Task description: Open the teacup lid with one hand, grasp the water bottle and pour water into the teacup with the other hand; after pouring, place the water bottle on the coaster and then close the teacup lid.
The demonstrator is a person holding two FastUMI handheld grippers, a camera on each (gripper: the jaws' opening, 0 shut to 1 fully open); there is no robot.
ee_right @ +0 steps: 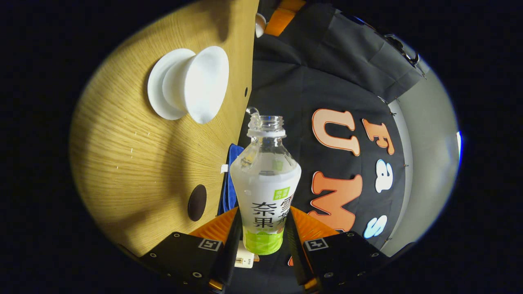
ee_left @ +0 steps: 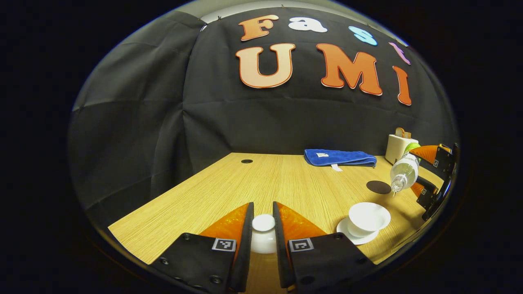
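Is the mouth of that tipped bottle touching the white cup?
Apart. In the left gripper view the water bottle hangs tilted in the right tongs, its mouth above the teacup, with bare table between them.

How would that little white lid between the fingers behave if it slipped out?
The teacup lid looks like glazed ceramic, so it is probably slick and could chip on the wooden table. It seems small and light. Its round shape might let it roll on edge toward the teacup.
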